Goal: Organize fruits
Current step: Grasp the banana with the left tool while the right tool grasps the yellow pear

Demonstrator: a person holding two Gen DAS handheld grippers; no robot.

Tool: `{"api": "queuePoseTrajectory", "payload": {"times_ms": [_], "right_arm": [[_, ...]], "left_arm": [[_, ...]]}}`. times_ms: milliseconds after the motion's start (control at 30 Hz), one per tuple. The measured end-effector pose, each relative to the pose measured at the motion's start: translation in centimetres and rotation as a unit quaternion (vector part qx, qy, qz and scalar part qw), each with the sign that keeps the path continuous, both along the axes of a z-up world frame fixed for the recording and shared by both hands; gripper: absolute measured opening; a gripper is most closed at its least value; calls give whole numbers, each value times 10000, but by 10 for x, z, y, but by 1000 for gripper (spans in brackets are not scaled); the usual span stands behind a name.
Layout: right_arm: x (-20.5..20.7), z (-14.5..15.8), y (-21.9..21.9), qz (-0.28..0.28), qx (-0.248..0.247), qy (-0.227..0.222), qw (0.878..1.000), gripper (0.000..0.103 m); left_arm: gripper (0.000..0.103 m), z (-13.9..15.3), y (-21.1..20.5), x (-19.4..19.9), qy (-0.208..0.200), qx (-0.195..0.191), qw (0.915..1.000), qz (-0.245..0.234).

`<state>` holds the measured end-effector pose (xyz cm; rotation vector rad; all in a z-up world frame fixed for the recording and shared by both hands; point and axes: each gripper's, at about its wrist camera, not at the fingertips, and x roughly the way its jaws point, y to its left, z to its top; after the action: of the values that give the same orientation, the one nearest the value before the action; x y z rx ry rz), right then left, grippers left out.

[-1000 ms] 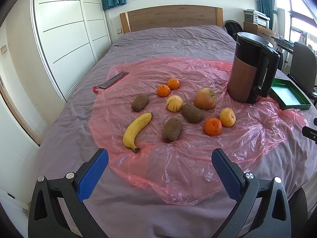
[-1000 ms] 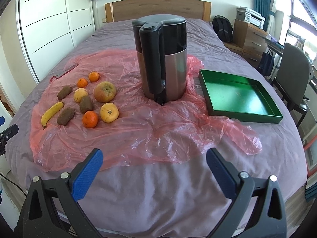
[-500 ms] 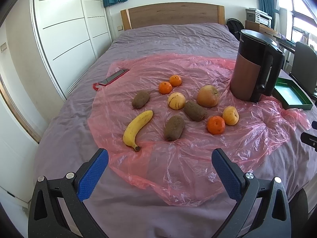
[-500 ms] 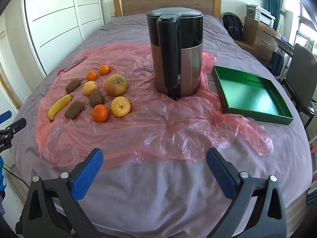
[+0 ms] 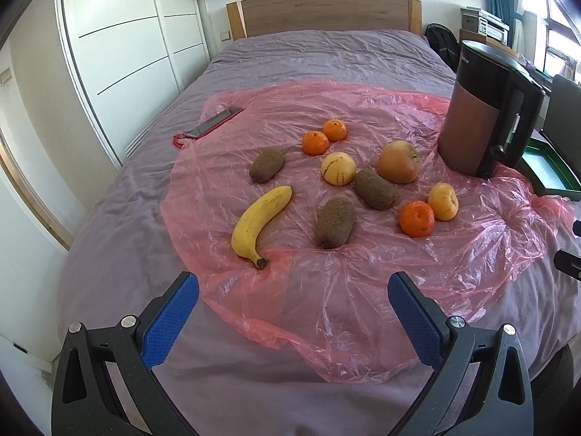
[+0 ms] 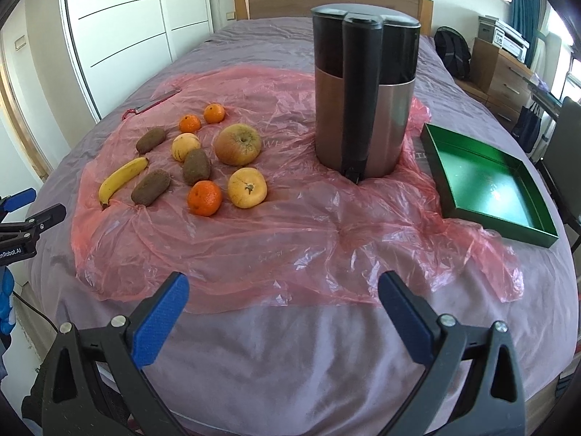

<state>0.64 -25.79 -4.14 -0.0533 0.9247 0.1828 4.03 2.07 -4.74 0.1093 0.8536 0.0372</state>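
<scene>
Several fruits lie on a pink plastic sheet (image 5: 326, 290) on the bed: a banana (image 5: 259, 219), three brown kiwis such as the nearest kiwi (image 5: 334, 221), three tangerines such as the front tangerine (image 5: 417, 218), two yellow fruits (image 5: 337, 169) and an apple (image 5: 398, 161). The group also shows in the right wrist view, with the apple (image 6: 238, 144) and banana (image 6: 121, 178). A green tray (image 6: 486, 178) lies empty at the right. My left gripper (image 5: 293, 312) is open and empty, in front of the banana. My right gripper (image 6: 283, 309) is open and empty at the bed's front edge.
A tall black and copper kettle (image 6: 365, 101) stands between the fruits and the tray. A phone with a red cord (image 5: 214, 125) lies at the sheet's far left. White wardrobe doors (image 5: 120, 47) stand left of the bed; a chair (image 6: 566, 138) and drawers stand at the right.
Both grippers have moved forward toward the fruits and kettle, which look larger now. Both stay open. No fruit has moved.
</scene>
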Motion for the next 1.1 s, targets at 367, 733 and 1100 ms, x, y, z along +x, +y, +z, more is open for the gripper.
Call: {"api": "queuePoseTrajectory", "payload": {"times_ms": [367,733,1100], "right_arm": [[48,-18,28,338,209,91,9992,103],[115,-46,45,401,519,287,9974,89],[159,-82,50,242,807,578,9948,68]], "left_arm": [[102,-30,57,51,333,-128,9983,469],[87,-60,48,113,735,36,9973,83],[83,-90,50,144,1021,70,9947,-29]]}}
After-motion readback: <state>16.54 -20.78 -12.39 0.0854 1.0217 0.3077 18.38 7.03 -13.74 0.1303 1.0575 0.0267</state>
